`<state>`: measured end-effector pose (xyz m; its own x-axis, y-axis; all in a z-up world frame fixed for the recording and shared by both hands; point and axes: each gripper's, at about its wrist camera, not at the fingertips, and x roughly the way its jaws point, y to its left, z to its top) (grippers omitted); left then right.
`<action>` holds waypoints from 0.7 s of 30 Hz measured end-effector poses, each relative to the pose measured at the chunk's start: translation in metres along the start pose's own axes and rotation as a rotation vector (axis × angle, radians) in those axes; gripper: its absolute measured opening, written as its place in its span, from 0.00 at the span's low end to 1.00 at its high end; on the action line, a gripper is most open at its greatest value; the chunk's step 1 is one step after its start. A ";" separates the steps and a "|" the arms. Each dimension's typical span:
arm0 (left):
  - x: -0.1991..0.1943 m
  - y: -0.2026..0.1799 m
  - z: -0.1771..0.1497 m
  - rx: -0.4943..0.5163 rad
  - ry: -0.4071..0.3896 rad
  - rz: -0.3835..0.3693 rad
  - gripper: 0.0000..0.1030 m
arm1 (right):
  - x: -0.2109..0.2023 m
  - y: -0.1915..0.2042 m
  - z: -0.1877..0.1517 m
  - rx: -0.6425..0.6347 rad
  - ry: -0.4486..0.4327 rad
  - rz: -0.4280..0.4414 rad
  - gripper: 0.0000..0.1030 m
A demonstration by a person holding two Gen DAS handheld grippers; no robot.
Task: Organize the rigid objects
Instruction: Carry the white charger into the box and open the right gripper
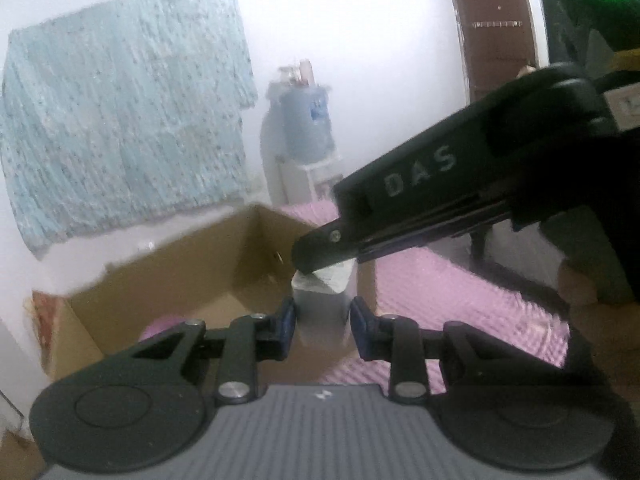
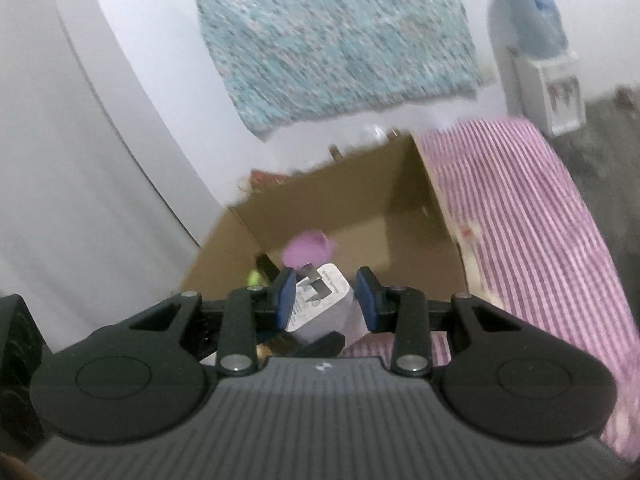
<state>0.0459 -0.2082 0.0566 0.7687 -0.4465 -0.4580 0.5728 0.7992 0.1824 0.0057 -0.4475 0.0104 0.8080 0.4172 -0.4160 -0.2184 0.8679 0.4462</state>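
A white charger block [image 1: 323,304] with metal prongs is held between both grippers above an open cardboard box [image 1: 168,280]. My left gripper [image 1: 323,322] closes its blue pads on the block's lower part. My right gripper [image 2: 326,300] holds the same charger [image 2: 320,304] from its prong end; its black body [image 1: 440,184] reaches in from the right in the left wrist view. Inside the box [image 2: 404,204] lie a pink object [image 2: 308,246] and a yellow-green item [image 2: 254,278]. The pink object also shows in the left wrist view [image 1: 160,326].
The box stands on a pink striped cloth [image 2: 540,220] against a white wall. A light blue mat [image 1: 120,128] hangs on the wall. A water dispenser [image 1: 308,128] stands behind. A brown door [image 1: 496,28] is at the far right.
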 end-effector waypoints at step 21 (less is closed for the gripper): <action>0.102 0.106 0.025 -0.265 0.300 0.012 0.27 | 0.158 -0.012 0.075 0.054 0.225 0.127 0.31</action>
<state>0.1918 -0.1790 0.0507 0.6353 -0.3305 -0.6980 0.4410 0.8972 -0.0235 0.1772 -0.4122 -0.0017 0.6328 0.5767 -0.5168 -0.2758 0.7914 0.5455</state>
